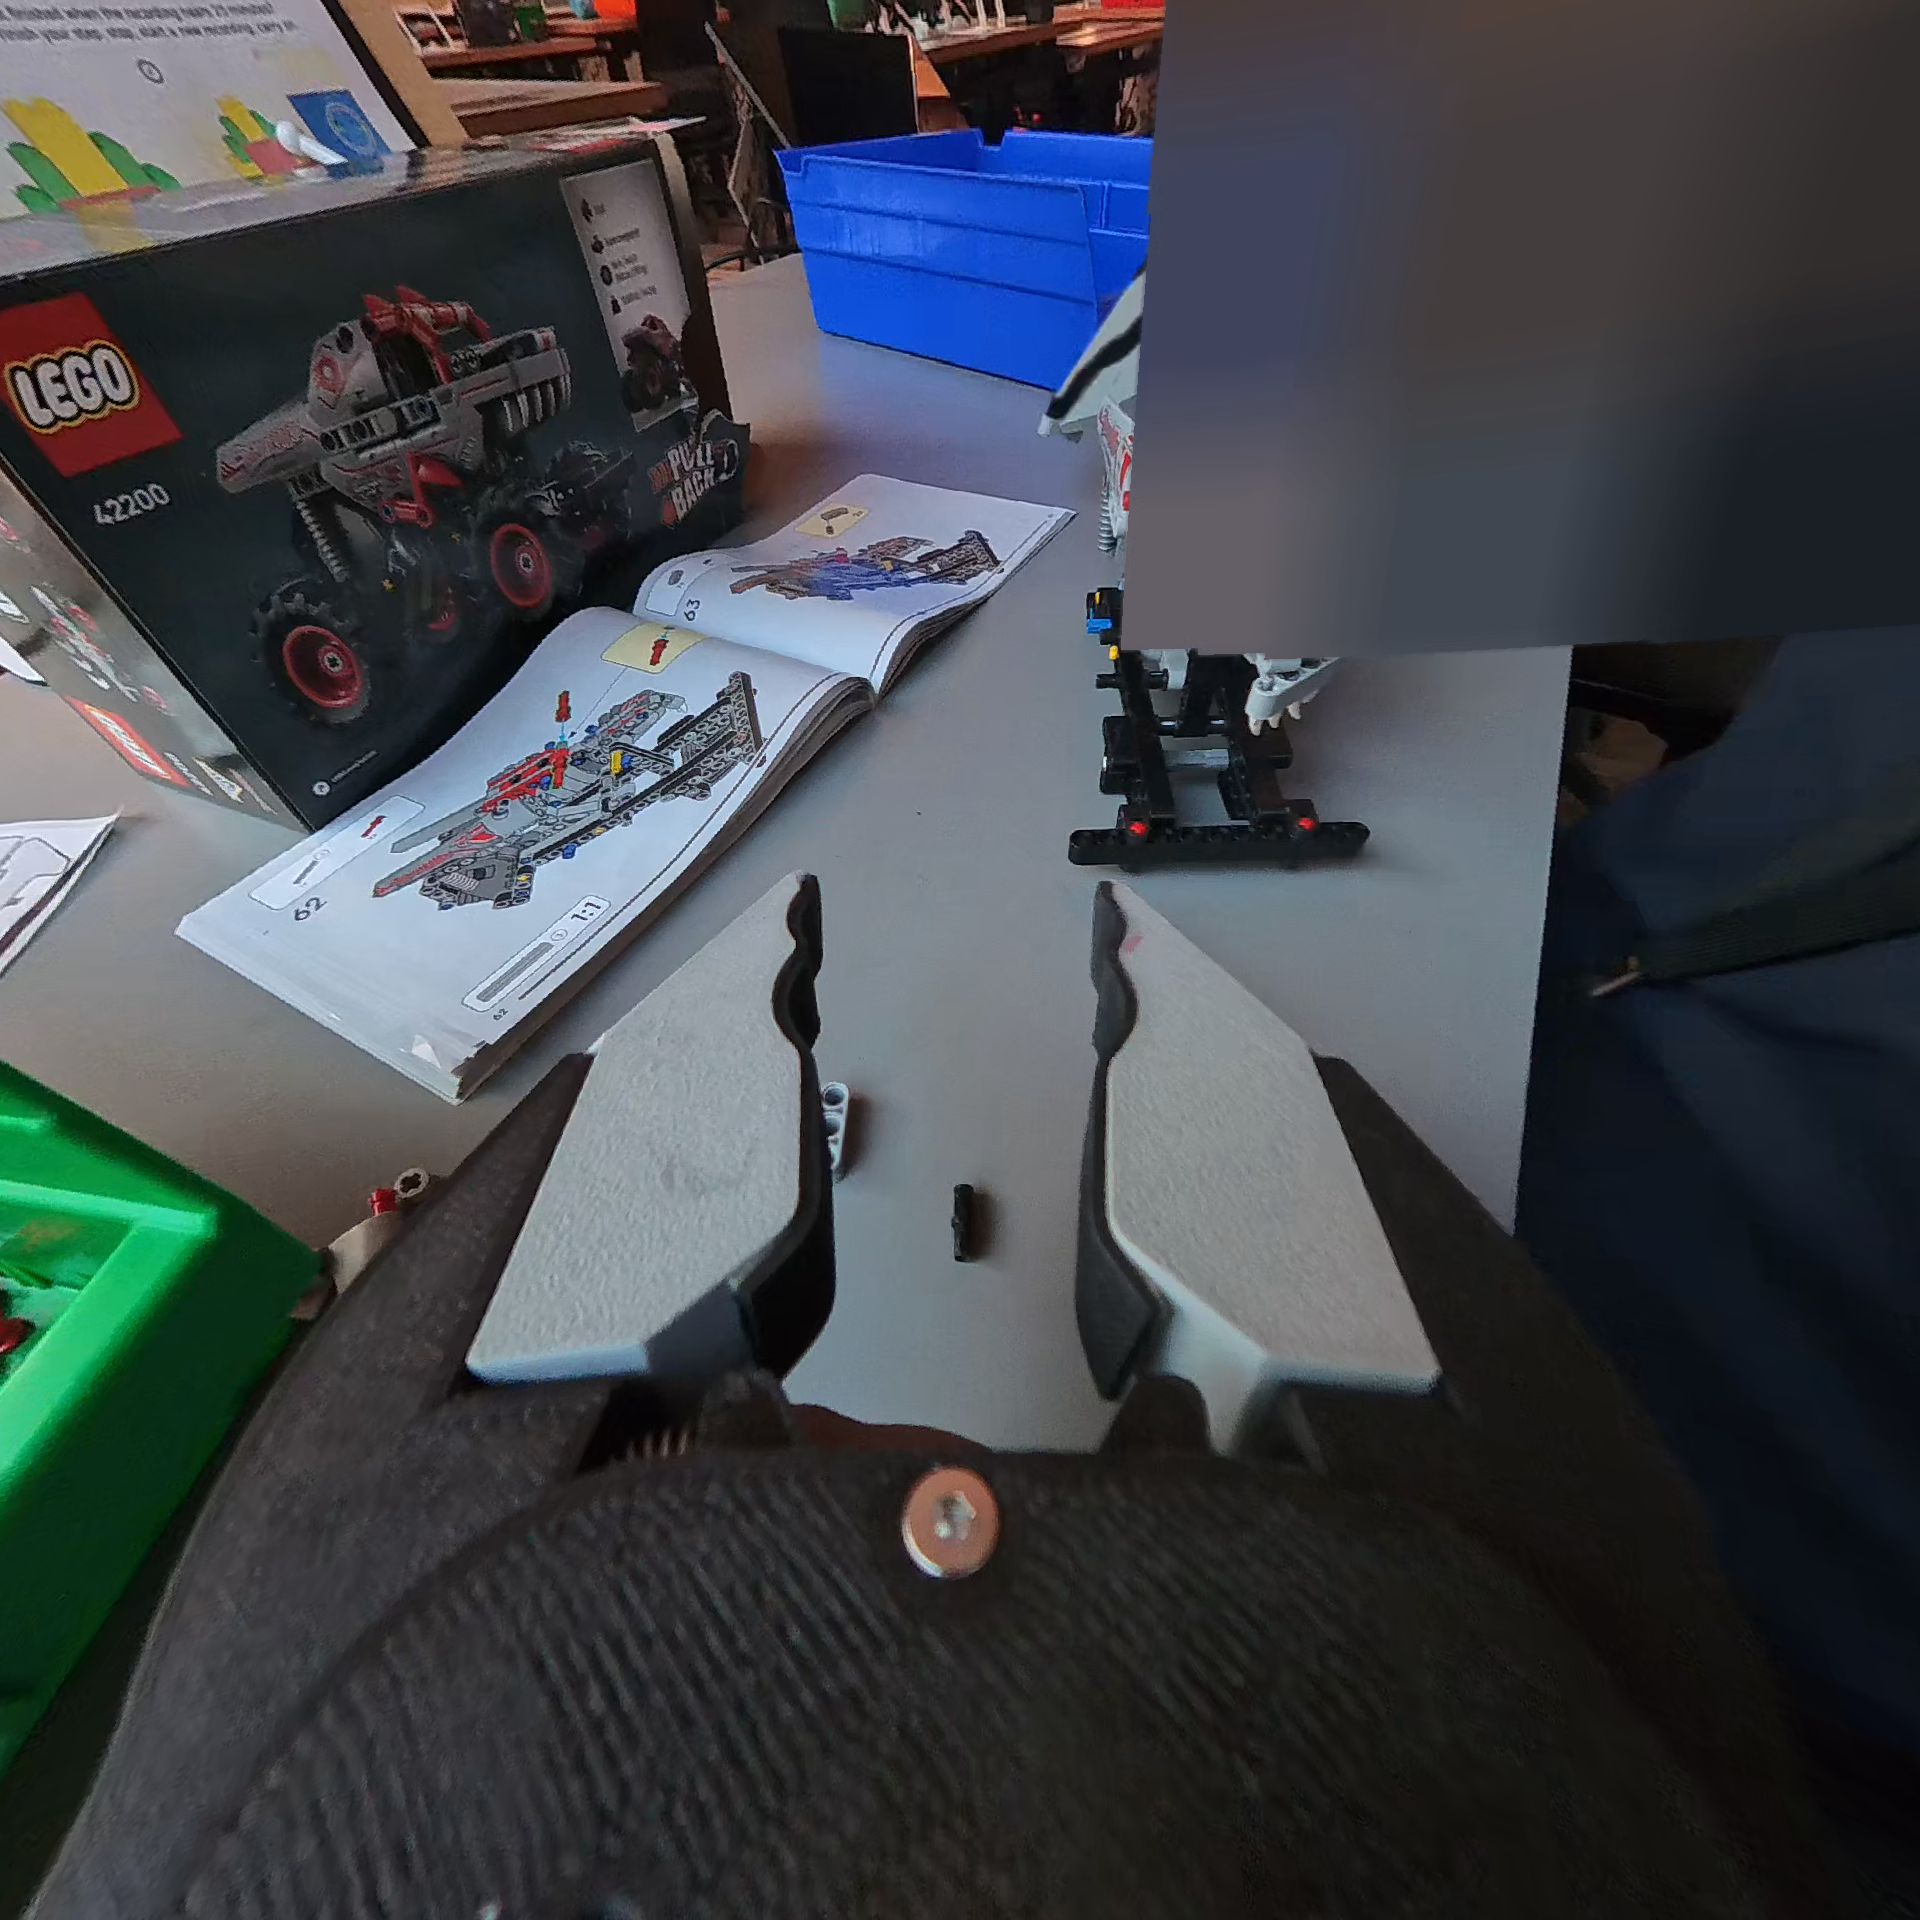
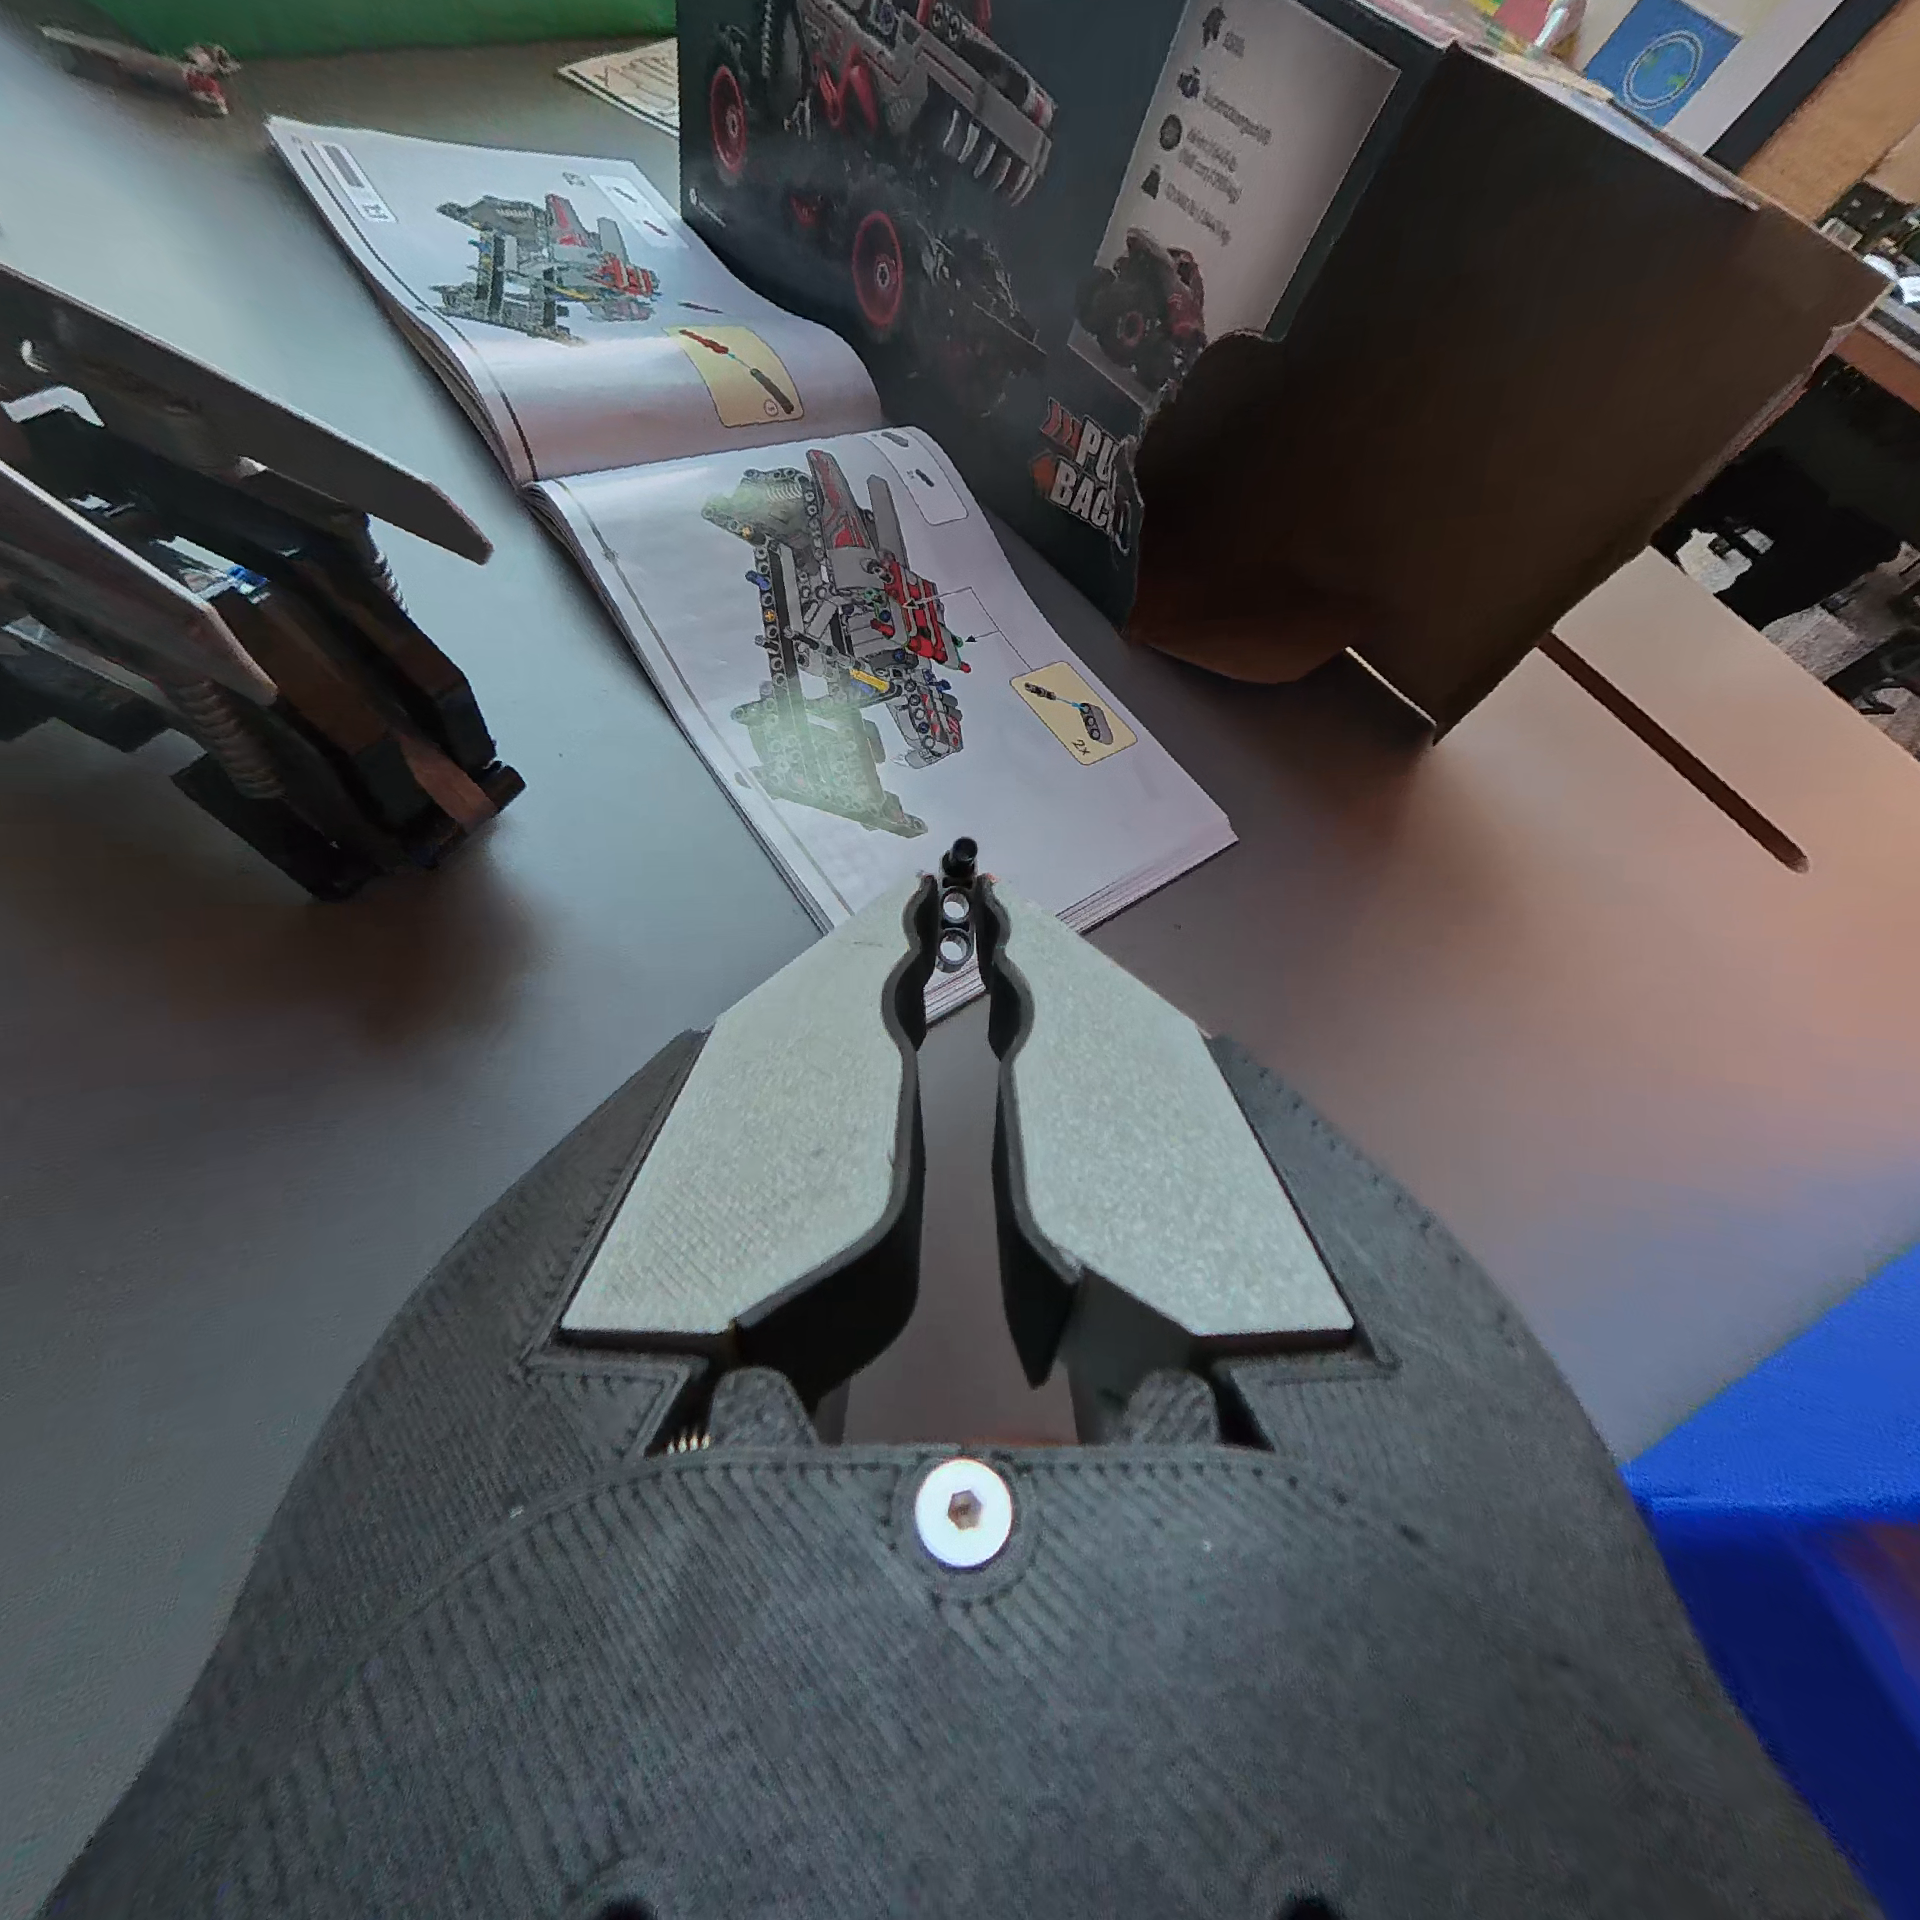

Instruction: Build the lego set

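In your left wrist view, the box (image 1: 343, 488) is standing at upper left, with the open booklet (image 1: 582, 790) lying just before it at centre. The partly built model (image 1: 1205, 758) is sitting to the booklet's right, a bin (image 1: 966, 249) behind both. Two small pieces, a pin (image 1: 964, 1223) and a connector (image 1: 836, 1122), are lying between your left gripper (image 1: 954, 940) fingers.

surface: grey table (image 1: 935, 436) | behind: wooden tables (image 1: 551, 99) | light: dim
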### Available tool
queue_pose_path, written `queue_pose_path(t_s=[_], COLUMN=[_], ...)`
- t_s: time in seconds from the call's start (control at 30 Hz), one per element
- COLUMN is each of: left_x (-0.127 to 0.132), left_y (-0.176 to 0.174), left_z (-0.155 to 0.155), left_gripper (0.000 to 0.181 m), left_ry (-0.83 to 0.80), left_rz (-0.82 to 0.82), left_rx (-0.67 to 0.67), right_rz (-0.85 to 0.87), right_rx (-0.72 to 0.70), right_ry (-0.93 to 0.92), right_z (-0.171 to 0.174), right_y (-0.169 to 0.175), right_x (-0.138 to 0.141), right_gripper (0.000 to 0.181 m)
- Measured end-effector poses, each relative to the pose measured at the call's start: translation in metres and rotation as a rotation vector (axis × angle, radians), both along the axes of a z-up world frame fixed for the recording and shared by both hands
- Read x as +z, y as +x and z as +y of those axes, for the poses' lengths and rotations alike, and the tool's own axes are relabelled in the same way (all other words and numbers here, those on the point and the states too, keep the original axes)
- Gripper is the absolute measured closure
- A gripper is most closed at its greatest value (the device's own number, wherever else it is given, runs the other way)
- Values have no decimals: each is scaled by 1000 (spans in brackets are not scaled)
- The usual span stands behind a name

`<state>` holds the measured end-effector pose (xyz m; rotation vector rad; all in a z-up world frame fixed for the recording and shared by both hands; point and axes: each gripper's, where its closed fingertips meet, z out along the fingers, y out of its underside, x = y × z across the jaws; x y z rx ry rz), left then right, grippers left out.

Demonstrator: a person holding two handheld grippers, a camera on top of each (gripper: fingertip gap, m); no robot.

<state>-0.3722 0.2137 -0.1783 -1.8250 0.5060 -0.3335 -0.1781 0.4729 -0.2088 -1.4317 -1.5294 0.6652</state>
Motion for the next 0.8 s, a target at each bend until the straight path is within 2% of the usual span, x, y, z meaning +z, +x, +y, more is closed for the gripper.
queue_pose_path(t_s=[0.27,0.53,0.7,0.8], left_x=[-2,-10,1,0], left_y=[-6,5,33,53], left_z=[4,4,7,11], left_gripper=[132,132,133,133], left_ry=[9,-19,20,15], left_rz=[43,110,24,31], left_rx=[79,86,13,-4], right_rz=[-51,-112,-192,-262], right_rx=[19,5,12,14], right_ry=[-8,27,80,118], right_z=[-9,-5,-6,-7], right_y=[8,19,21,23], right_x=[-7,-17,-28,-39], right_gripper=[177,178,177,177])
